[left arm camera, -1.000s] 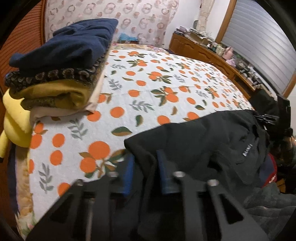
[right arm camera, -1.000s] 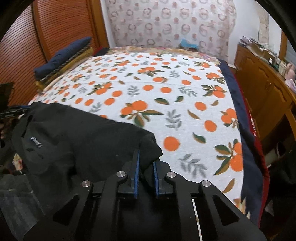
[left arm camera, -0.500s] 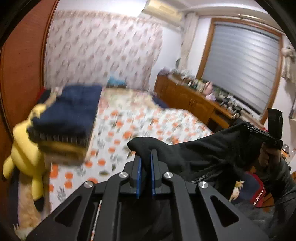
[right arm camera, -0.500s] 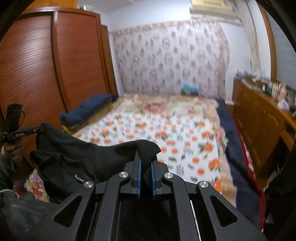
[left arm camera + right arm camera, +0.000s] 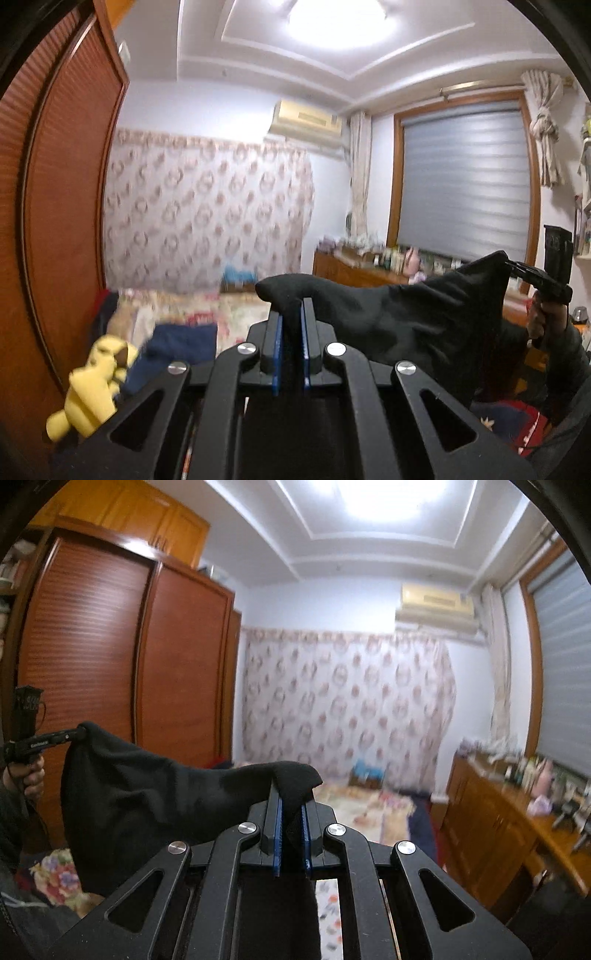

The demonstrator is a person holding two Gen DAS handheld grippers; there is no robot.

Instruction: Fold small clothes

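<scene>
Big wooden wardrobe [image 5: 110, 672] fills the left side of the room, with slatted doors. Past it there's a patterned curtain [image 5: 347, 709] across the far wall and a window blind [image 5: 465, 184] on the right, air conditioner [image 5: 306, 120] up near the ceiling. The bed [image 5: 221, 310] sits low in both views, blurry, with a floral cover. A long wooden dresser [image 5: 509, 823] runs along the right wall, cluttered with small bottles and stuff too blurred to make out.

The black garment [image 5: 413, 317] is up in the air above the bed, stretched between the two claws and sagging in the middle. The left claw [image 5: 291, 321] is clamped on one corner of it, blue pads squeezed onto the cloth with a bunch of fabric poking out over the tips. The right claw [image 5: 291, 805] has the other corner pinched the same way, and more cloth hangs down between its fingers toward the camera. In each view you can see the other claw off to the side with the far corner of the fabric in its tip.

On the left side of the bed there's a navy folded item [image 5: 177, 347], and just beside it a yellow plush toy [image 5: 92, 384], both soft-focus.
</scene>
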